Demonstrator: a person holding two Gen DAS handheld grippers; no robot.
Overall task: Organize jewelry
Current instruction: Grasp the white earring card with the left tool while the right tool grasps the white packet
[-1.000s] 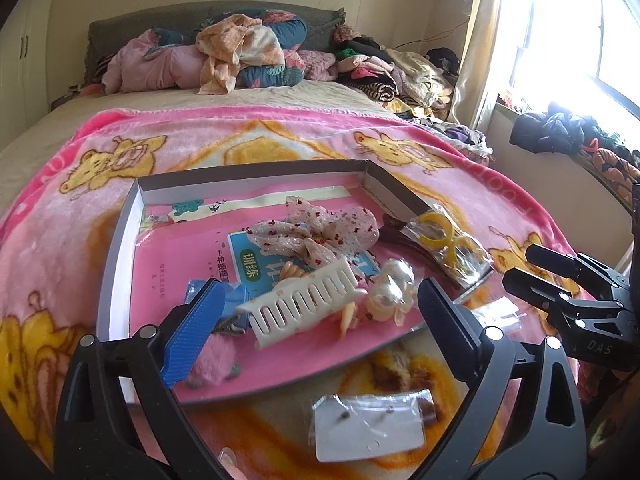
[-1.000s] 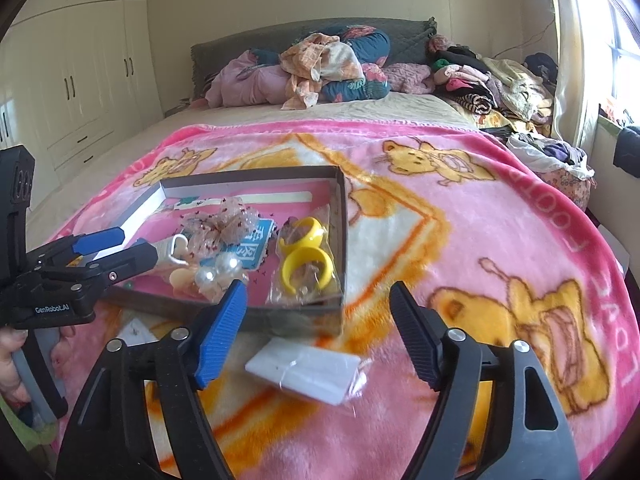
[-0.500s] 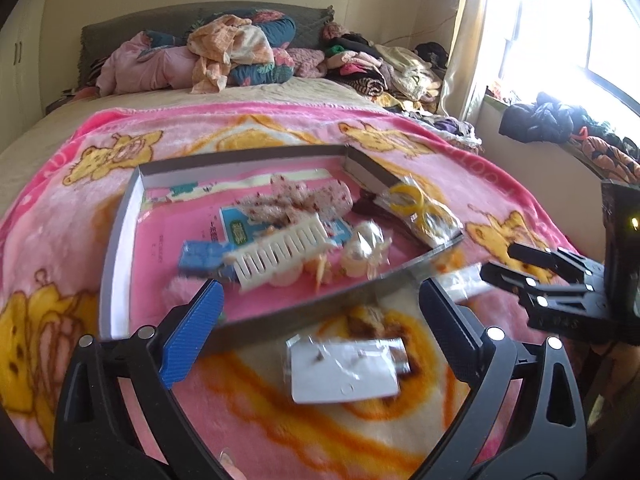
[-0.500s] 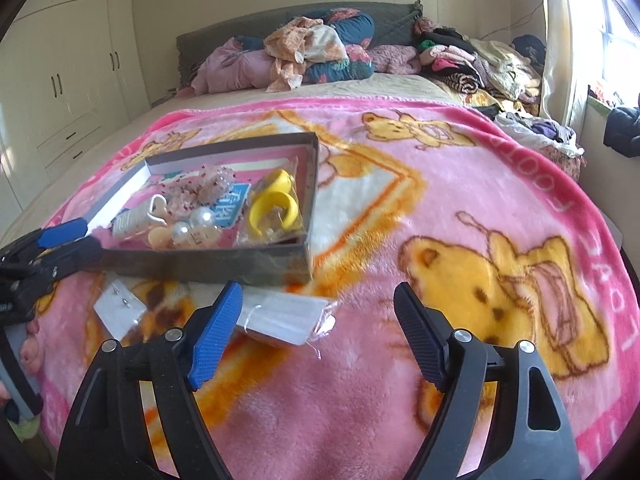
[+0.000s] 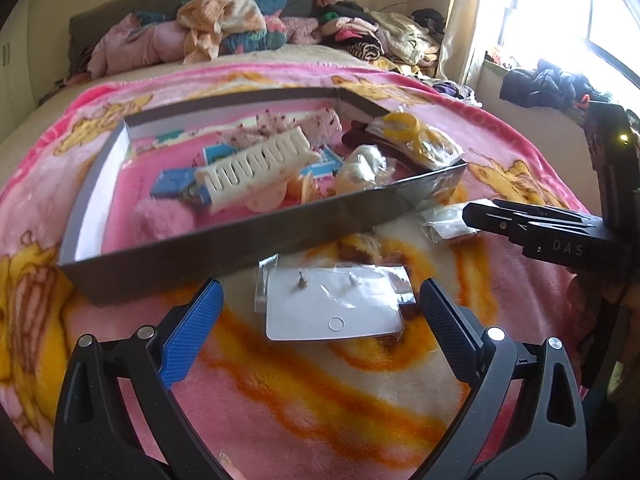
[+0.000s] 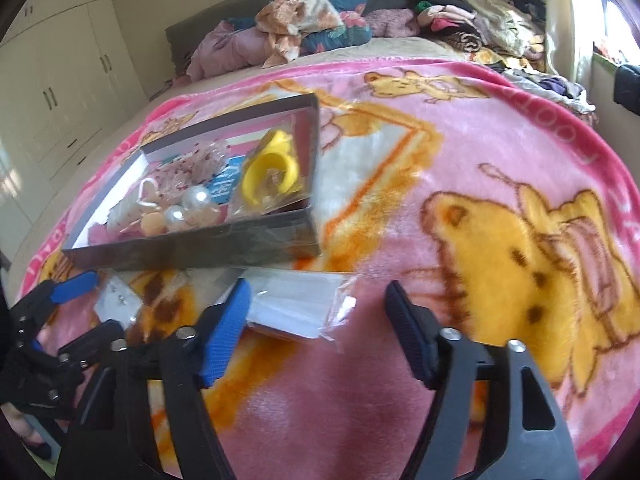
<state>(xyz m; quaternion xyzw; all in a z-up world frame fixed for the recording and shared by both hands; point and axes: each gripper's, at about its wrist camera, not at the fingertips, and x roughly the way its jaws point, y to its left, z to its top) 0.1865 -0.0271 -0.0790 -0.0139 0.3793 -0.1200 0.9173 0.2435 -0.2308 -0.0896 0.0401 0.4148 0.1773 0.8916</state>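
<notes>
A: Left wrist view: left gripper (image 5: 318,308) has its fingers spread wide and empty, just above an earring card in a clear bag (image 5: 334,304) lying flat on the pink blanket (image 5: 280,400).

B: Box position?

A: Grey open box (image 5: 224,236) sits on the bed just beyond the card. Inside: white comb-like clip (image 5: 256,168), pearl piece (image 5: 360,168), yellow rings in a bag (image 5: 416,140) at the right end.

B: Right wrist view?

A: Right gripper (image 6: 318,312) also has its fingers apart, holding nothing. A second clear packet (image 6: 298,308) lies on the blanket between box and fingers, touching the blue pad (image 6: 228,332).
</notes>
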